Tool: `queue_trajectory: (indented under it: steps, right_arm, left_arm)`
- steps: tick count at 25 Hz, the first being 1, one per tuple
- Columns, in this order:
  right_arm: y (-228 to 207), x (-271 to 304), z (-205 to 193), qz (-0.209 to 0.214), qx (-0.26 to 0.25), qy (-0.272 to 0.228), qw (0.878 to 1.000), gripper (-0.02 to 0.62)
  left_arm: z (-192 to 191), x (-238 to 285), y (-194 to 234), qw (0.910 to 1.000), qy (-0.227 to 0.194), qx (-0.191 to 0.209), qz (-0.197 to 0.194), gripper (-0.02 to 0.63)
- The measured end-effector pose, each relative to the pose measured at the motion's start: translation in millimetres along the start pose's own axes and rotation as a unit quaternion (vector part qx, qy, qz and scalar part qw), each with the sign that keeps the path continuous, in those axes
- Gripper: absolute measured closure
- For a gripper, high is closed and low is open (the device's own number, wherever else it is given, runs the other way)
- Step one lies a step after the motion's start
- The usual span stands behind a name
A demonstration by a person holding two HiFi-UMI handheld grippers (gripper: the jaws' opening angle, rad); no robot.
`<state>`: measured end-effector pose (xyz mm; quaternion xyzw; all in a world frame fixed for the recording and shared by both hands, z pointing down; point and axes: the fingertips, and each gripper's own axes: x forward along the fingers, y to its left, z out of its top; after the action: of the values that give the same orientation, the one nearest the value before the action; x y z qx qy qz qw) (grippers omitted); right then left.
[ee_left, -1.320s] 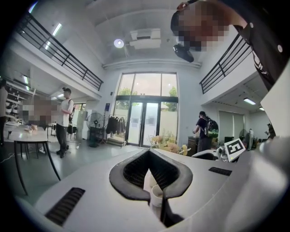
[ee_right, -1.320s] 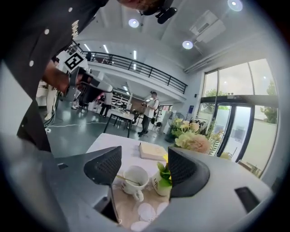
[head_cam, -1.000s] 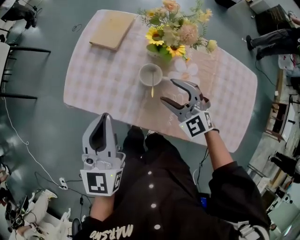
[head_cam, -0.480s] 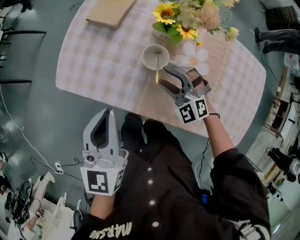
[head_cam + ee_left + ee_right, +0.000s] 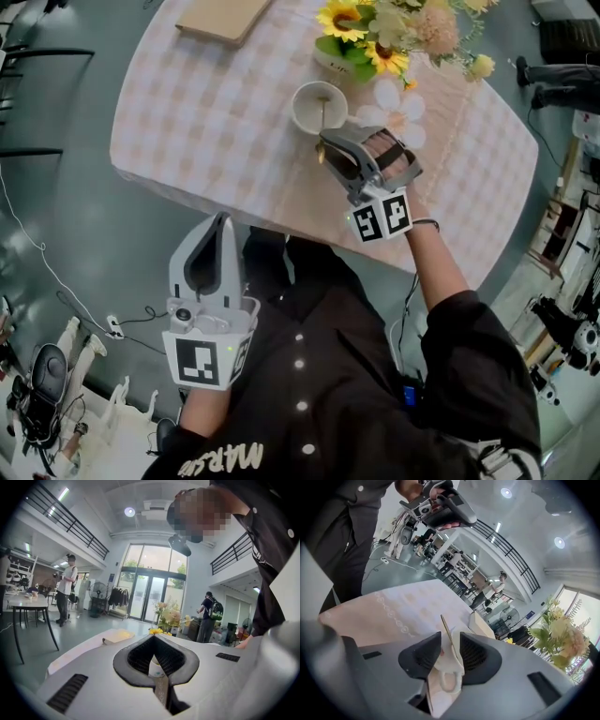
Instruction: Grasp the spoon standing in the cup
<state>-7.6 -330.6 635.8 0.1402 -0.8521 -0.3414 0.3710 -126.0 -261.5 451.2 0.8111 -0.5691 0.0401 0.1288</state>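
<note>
The left tool (image 5: 153,637) has its jaw tips meeting, leaving a spade-shaped window between the black ribbed pads (image 5: 139,656), and nothing is gripped. A bouquet (image 5: 167,617) rises just above the tips. Below it, a white cup (image 5: 156,666) shows through the window. A flat pale board (image 5: 117,636) lies on the worktop (image 5: 70,654) left of the bouquet. Just right of the bouquet stands a person with a backpack (image 5: 206,616). Far to its left is a person in a white top (image 5: 67,585), and behind it are tall glass doors (image 5: 151,592).

Pink-and-cream checks cover the worktop (image 5: 187,122) — white cup (image 5: 302,111), pale tan spoon (image 5: 445,627), yellow sunflowers (image 5: 342,17) at its twelve o'clock; the grey right gripper (image 5: 326,150) carries black-and-white marker squares.
</note>
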Motion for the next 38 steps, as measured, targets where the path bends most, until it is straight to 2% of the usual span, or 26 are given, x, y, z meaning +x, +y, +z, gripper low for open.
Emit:
queue_trajectory:
  steps: [10,15,21,25,30,38]
  right_arm:
    - [-6,3,2,-0.012,-0.013,0.0,1.0,0.595]
    - [-14,1,4,-0.031,-0.015,-0.001,0.999,0.592]
    - [-28,-2,7,-0.043,0.01,-0.01,0.999,0.592]
    - [-44,-8,10,-0.053,0.056,-0.016,0.997,0.592]
    - [-67,-21,17,-0.061,0.148,-0.027,0.987,0.592]
    - [-109,-51,27,-0.073,0.29,-0.043,0.953,0.592]
  left_arm:
    - [1,3,1,1.0,0.0,-0.001,0.002,0.591]
    - [3,3,1,1.0,-0.003,0.002,-0.001,0.591]
    - [10,5,-1,0.9999,-0.013,0.004,-0.002,0.591]
    - [17,8,0,0.9999,-0.011,0.01,-0.004,0.591]
    - [33,13,-1,0.9994,-0.029,0.016,-0.004,0.591]
    - [54,19,1,0.9993,-0.028,0.024,0.001,0.591]
